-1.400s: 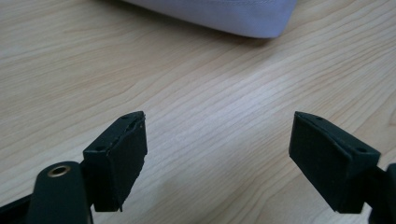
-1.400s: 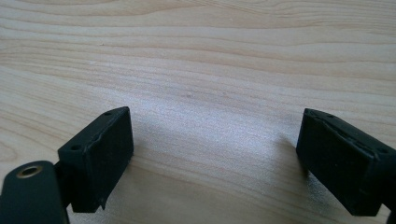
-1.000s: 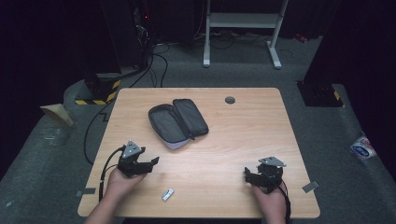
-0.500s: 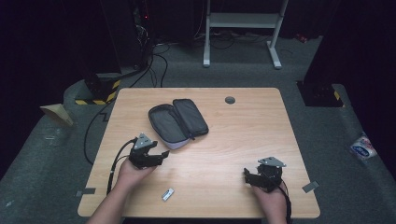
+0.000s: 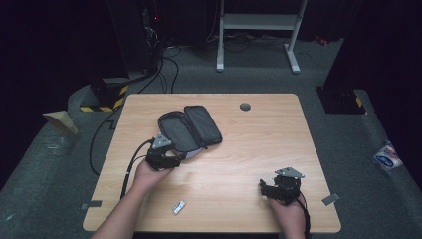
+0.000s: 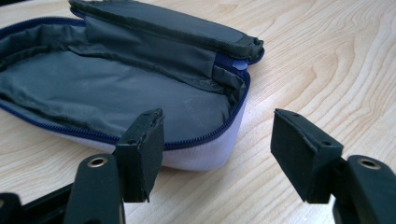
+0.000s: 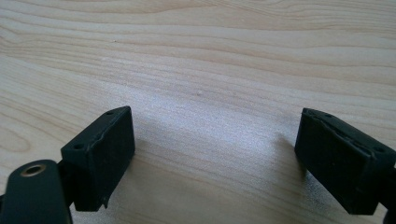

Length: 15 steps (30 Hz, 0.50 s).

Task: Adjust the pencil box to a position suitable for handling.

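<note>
Left gripper has moved up to the open pouch, jaws closing, nothing grasped; the pouch's corner lies just ahead.

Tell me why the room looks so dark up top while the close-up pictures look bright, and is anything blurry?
High view: light falls on the table, the floor beyond sinks into black. Left gripper view: the open pouch is evenly lit; the left gripper close to the lens looks soft. Right gripper view: a pale sheen on the wood between the open jaws of the right gripper, faint shadows beside them.
</note>
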Available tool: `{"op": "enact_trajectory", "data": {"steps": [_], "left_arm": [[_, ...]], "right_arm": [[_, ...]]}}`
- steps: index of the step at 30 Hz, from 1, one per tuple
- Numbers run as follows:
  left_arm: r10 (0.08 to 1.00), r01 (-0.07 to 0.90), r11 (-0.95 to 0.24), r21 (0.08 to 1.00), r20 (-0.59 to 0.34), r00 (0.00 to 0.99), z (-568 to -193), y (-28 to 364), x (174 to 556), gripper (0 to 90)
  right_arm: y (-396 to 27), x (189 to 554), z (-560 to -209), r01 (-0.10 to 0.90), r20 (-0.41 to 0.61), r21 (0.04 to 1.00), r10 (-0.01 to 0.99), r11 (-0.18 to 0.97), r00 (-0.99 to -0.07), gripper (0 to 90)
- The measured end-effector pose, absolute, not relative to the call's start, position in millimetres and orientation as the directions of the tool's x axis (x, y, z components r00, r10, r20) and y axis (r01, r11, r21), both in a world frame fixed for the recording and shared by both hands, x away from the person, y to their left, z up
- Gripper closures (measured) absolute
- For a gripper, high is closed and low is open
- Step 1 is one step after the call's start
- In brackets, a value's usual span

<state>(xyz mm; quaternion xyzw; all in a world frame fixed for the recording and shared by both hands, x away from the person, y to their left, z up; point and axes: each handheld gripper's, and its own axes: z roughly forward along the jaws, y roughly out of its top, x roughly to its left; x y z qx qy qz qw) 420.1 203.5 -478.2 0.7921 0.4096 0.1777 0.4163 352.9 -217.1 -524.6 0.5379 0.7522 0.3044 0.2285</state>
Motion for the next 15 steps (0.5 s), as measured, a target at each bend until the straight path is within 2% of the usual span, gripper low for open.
{"op": "enact_trajectory", "data": {"steps": [15], "left_arm": [[0.774,0.505,-0.353,0.787,-0.057,0.630,-477.5,187.5,435.2,43.2]], "right_arm": [[-216.7,352.7,-524.6,0.667,-0.019,0.706,0.948,0.238,-0.318,12.2]]}}
